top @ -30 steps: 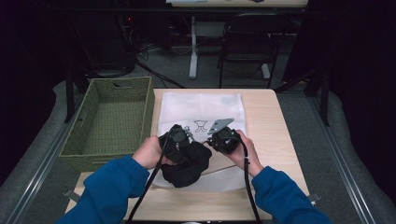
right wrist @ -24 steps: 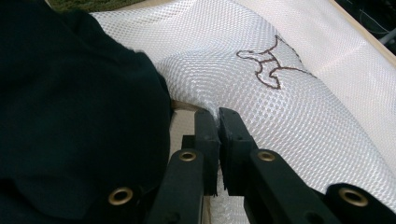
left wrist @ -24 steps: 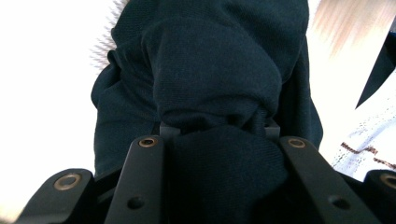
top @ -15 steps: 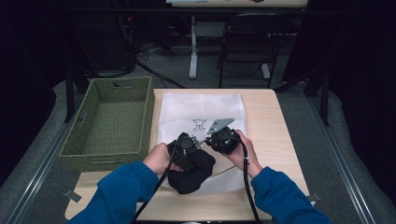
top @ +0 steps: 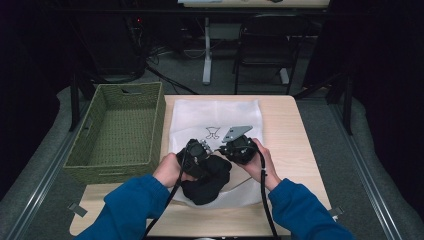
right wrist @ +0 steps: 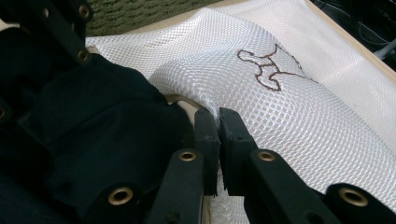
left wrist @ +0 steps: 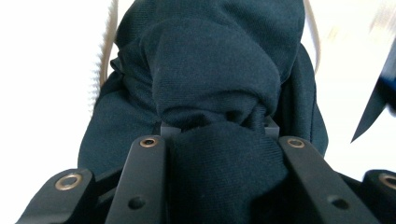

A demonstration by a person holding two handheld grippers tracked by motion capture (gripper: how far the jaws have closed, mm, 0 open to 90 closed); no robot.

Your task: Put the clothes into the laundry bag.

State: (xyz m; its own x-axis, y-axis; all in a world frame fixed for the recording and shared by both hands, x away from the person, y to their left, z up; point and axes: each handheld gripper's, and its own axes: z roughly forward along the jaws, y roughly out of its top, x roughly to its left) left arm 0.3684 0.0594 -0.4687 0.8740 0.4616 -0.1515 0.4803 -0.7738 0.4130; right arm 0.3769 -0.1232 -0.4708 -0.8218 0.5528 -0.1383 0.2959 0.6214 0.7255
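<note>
On the wooden table [top: 292, 145] lies a white mesh laundry bag [top: 215, 117] with a small brown embroidered figure [top: 213, 132] on its top face. A bundle of black knit cloth [top: 207, 182] sits at the bag's near end, partly on the mesh and partly between the two hands.

The left gripper [top: 196, 156] is clamped on that black cloth: in the left gripper view the fabric [left wrist: 215, 88] bulges up between the two jaws and fills the gap, folded over itself just ahead of them, with the white mesh bright around it.

The right gripper [top: 239, 149], just beside the left one, has its jaws pressed together on the edge of the mesh bag (a thin fold of netting [right wrist: 218, 116] is pinched between the pads). In the right gripper view the mesh rises in a hump from that pinch, the brown figure [right wrist: 264, 70] sits on the far slope, and the black cloth [right wrist: 102, 135] lies touching the mesh at the pinch, under the raised edge.

A green woven basket [top: 120, 127] stands at the table's left side, touching the bag's left edge or very near it
</note>
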